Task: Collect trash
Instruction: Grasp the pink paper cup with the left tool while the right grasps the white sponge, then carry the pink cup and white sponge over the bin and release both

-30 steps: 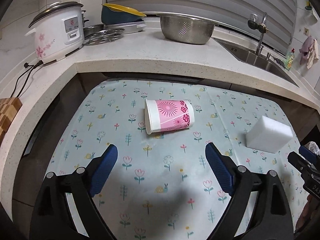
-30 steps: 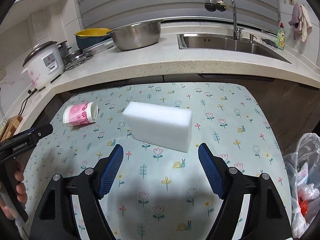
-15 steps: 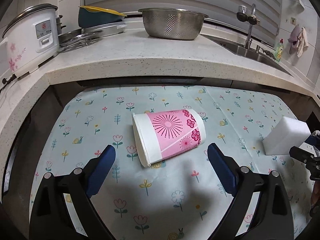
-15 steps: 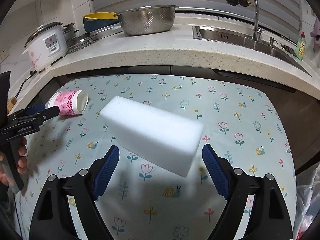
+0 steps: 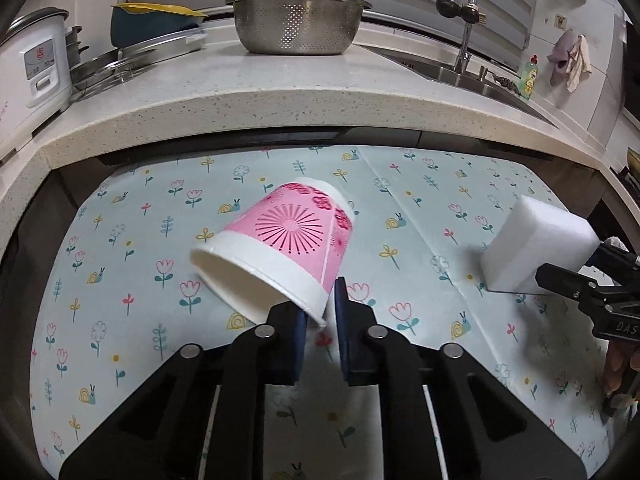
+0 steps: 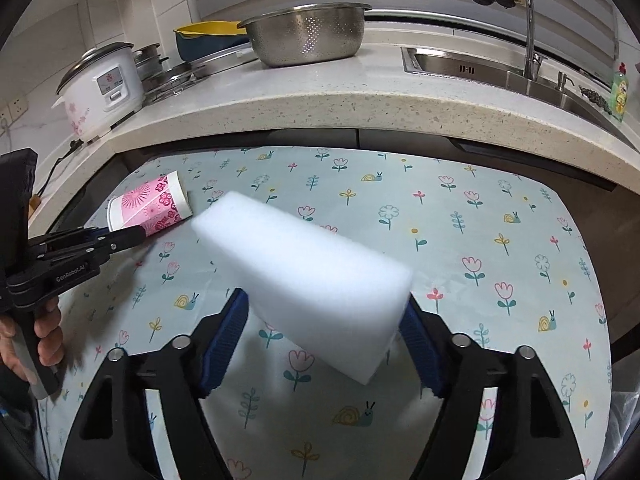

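Observation:
A pink flowered paper cup (image 5: pixel 288 236) lies tilted over the flowered tablecloth (image 5: pixel 420 200), mouth toward me. My left gripper (image 5: pixel 320 312) is closing, its blue pads pinching the cup's white rim wall. The right wrist view shows the cup (image 6: pixel 152 204) at the far left, with the left gripper (image 6: pixel 136 234) on it. A white sponge block (image 6: pixel 304 264) sits tilted between the blue pads of my right gripper (image 6: pixel 324 312), which is closing and pressing on both of its sides. In the left wrist view the sponge (image 5: pixel 540 244) is at the right.
A stone counter (image 5: pixel 280 92) curves behind the table, carrying a steel colander (image 5: pixel 298 24), a rice cooker (image 5: pixel 32 64) and a sink (image 6: pixel 480 68). A plastic bag (image 6: pixel 624 420) shows at the lower right edge. A hand (image 6: pixel 44 332) grips the left tool's handle.
Both grippers came forward and down, then their jaws came together. The left went from wide open to pinching the cup's rim, and the cup tipped up. The right closed on the sponge.

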`<act>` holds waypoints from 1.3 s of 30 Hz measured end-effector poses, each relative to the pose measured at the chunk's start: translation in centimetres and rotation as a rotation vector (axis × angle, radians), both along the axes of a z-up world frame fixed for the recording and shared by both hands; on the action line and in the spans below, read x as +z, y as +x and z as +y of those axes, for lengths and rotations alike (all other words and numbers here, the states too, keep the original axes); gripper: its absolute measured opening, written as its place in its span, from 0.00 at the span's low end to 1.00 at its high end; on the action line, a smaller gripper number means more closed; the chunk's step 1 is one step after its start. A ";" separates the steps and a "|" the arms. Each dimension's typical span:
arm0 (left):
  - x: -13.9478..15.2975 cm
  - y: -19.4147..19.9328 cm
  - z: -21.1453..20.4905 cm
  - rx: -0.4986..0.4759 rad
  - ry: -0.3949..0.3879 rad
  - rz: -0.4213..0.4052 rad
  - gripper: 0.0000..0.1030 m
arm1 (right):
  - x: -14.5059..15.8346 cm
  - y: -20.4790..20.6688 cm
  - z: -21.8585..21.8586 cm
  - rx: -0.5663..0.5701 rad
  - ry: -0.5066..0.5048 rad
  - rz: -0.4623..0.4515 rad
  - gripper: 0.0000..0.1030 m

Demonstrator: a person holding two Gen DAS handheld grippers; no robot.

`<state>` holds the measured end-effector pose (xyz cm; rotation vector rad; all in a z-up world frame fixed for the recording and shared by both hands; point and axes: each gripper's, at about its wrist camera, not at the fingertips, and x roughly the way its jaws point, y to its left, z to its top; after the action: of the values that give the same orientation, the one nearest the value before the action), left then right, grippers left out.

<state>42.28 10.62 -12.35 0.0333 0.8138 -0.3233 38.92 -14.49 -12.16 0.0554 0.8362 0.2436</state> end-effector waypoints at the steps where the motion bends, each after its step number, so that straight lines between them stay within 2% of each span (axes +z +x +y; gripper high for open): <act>1: 0.1 -0.3 -0.2 0.005 0.001 -0.002 0.08 | 0.0 -0.2 -0.1 -0.004 0.005 -0.001 0.54; 2: 0.2 -0.5 -0.4 0.006 -0.003 -0.002 0.08 | 0.1 -0.5 -0.1 -0.004 0.013 0.003 0.48; 4: 0.6 -1.0 -0.6 0.007 -0.016 0.002 0.07 | 0.2 -1.1 -0.2 -0.007 0.029 0.003 0.47; 11: 2.4 -4.5 -2.1 0.010 -0.051 0.016 0.07 | 1.4 -4.3 -1.1 -0.041 0.078 -0.007 0.46; 19: 5.5 -9.9 -5.9 -0.024 -0.085 0.019 0.07 | 3.5 -8.8 -3.1 -0.106 0.110 -0.028 0.46; 26: 7.5 -14.5 -9.4 -0.078 -0.123 0.023 0.07 | 5.4 -13.7 -6.2 -0.167 0.129 -0.047 0.46; 39: 9.8 -21.6 -17.3 -0.191 -0.142 0.023 0.07 | 7.8 -22.0 -13.6 -0.305 0.157 -0.092 0.46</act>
<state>20.72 -6.67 -2.53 -0.0264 0.8103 -0.5618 16.89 -28.14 -4.34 0.3135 0.7050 0.0237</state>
